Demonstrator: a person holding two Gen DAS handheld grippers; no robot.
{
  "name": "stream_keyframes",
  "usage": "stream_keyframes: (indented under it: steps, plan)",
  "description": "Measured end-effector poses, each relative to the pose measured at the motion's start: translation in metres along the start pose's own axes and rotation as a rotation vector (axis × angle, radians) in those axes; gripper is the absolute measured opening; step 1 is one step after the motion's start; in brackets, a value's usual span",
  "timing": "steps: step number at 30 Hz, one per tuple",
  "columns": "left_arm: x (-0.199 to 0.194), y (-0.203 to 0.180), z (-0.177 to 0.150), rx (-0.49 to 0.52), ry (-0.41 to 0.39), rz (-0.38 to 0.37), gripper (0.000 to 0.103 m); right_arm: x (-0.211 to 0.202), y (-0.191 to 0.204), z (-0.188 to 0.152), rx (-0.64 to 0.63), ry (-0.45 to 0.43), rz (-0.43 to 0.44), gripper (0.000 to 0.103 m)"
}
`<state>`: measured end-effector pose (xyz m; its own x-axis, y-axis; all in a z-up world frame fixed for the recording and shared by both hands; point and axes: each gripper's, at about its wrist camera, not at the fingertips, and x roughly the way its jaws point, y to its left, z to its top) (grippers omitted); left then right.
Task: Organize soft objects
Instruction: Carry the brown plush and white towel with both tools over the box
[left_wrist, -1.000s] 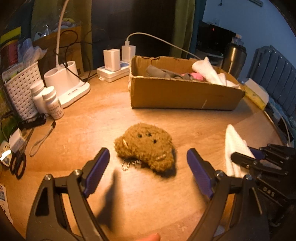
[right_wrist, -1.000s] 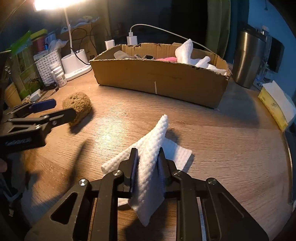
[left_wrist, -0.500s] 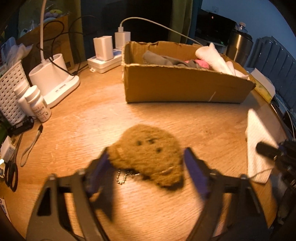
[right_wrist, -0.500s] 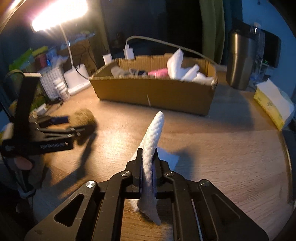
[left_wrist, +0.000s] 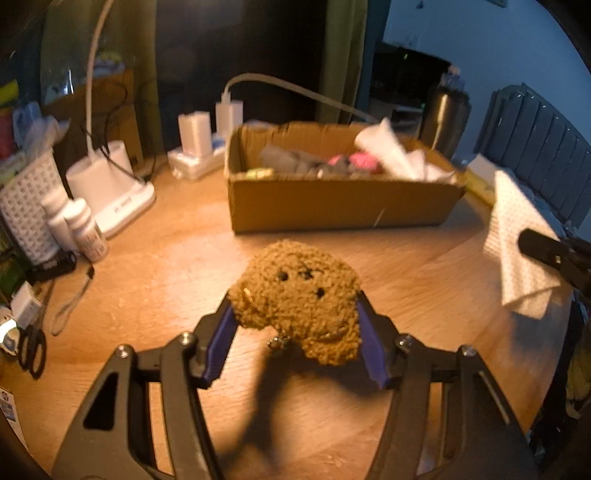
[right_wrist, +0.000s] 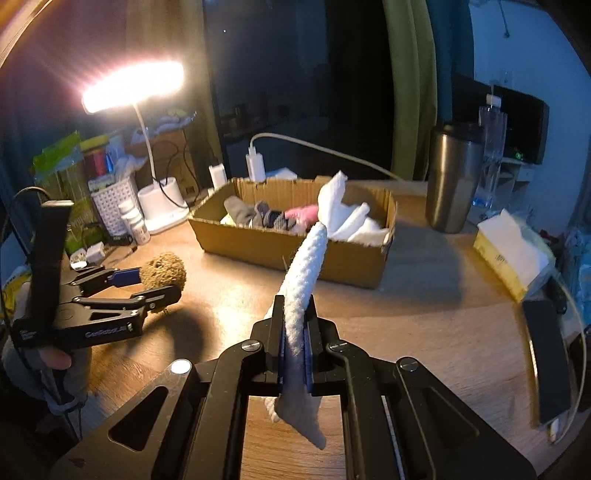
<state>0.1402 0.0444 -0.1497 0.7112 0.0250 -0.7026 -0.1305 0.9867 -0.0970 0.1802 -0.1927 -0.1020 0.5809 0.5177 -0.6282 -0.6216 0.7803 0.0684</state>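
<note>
Nearest to us, our right gripper (right_wrist: 295, 332) has its fingers pressed together on one white waffle-weave cloth (right_wrist: 304, 280), which hangs clear of the table (right_wrist: 424, 332) and juts forward from the pads. To its left, our left gripper (left_wrist: 295, 328) is closing its two blue pads (left_wrist: 219, 339) on one brown plush toy (left_wrist: 299, 299); both pads touch the toy's sides, and a small ball chain dangles beneath it.

Farther back stands one open cardboard box (left_wrist: 332, 206), holding grey socks, something pink and a heap of white cloths; we cannot count them for the blur. Left of the box we count two white pill bottles (left_wrist: 79, 229), one white lattice basket (left_wrist: 22, 199) and one lit desk lamp (right_wrist: 162, 199). Behind it sit two white chargers (left_wrist: 210, 127). At the far right we see one steel tumbler (right_wrist: 452, 177) and one yellow tissue box (right_wrist: 509, 258).
</note>
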Motion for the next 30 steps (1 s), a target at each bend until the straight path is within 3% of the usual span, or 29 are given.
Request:
stream_keyframes:
  steps: [15,30]
  plan:
    - [-0.083,-0.029,0.038,0.066,-0.243,-0.026,0.061,-0.041,0.007,0.031,-0.037,-0.154,-0.004,0.008]
    - [-0.121,-0.041,0.085,0.072,-0.427,-0.063,0.061,-0.06,0.013,0.073,-0.094,-0.287,-0.027,0.008]
